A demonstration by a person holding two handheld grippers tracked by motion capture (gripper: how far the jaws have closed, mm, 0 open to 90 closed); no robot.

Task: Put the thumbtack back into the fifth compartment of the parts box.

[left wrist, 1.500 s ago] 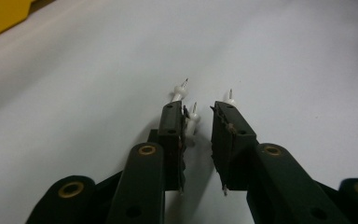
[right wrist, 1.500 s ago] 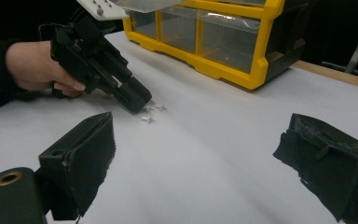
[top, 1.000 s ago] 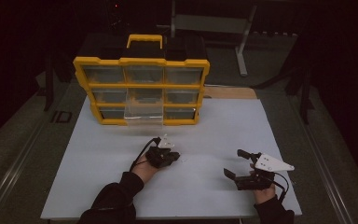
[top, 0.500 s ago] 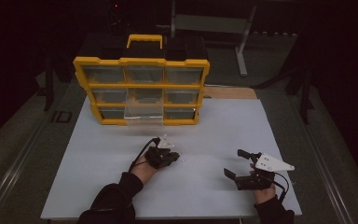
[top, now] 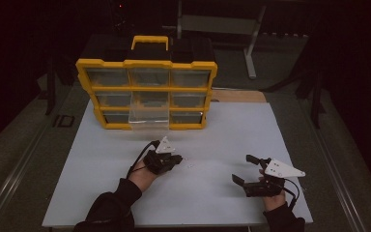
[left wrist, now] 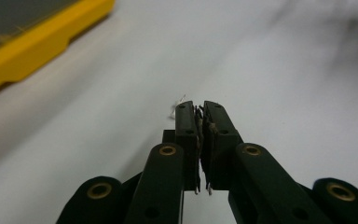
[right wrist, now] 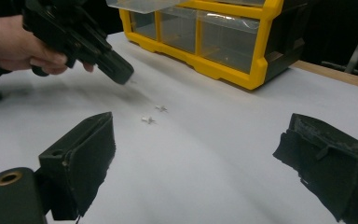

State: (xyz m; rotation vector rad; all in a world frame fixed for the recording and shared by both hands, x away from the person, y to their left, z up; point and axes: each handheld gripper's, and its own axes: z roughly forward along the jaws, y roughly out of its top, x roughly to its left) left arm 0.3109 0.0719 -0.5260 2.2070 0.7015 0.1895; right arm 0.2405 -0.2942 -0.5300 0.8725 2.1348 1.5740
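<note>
My left gripper [top: 178, 158] hovers just above the white table top [top: 222, 130], left of centre, with its jaws shut tight [left wrist: 199, 106]. A tiny pale piece [left wrist: 177, 105] shows right at its tips; whether it is pinched or lies on the table beyond I cannot tell. Two small pale metal pieces [right wrist: 161, 108] [right wrist: 148, 120] lie on the sheet just ahead of that gripper [right wrist: 121, 73]. My right gripper [top: 241, 168] rests low at the front right, jaws wide open [right wrist: 200, 126] with nothing between them.
A yellow organizer box [top: 147, 89] with clear drawers stands at the back of the table; one clear drawer [top: 149, 116] in its bottom row is pulled out. Its yellow corner [left wrist: 32, 51] shows in the left gripper view. Dark floor and metal stands surround the table.
The left hand has lifted slightly and edged along the table, its jaws still shut. The right gripper has stayed where it was.
</note>
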